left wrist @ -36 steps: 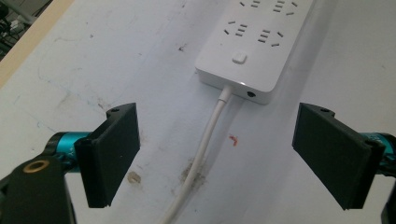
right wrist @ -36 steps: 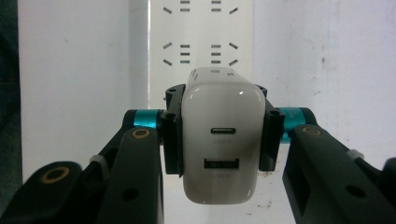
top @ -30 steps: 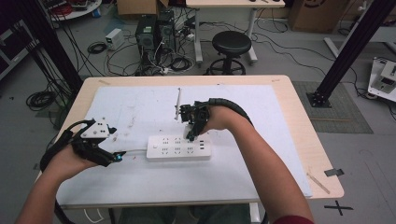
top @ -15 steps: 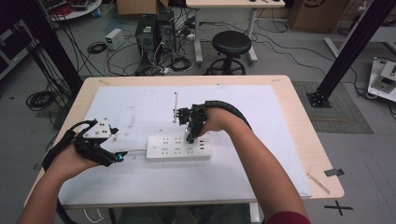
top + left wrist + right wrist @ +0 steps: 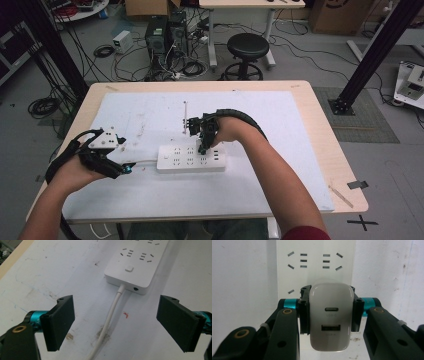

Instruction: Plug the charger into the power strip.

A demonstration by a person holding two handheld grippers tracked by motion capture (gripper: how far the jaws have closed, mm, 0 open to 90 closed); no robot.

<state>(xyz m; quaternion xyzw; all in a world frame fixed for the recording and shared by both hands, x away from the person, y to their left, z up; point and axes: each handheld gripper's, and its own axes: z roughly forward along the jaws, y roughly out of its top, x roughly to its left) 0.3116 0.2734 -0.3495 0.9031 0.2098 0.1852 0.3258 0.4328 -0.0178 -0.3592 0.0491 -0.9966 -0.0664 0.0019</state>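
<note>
White charger clamped between right gripper jaws, over the strip. Left gripper jaws wide, cord running between them toward strip's end.

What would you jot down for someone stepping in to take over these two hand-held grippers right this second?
Right gripper: shut on the white USB charger, held over the white power strip near its right end.
Left gripper: open, holding nothing, jaws either side of the strip's cord just short of the switch end.
The strip lies flat on the white mat, sockets up.
Done: charger picked up and brought to the strip.
Left, probably: seat the charger in a socket; I cannot tell whether its pins are in yet. The left gripper could steady the strip.
</note>
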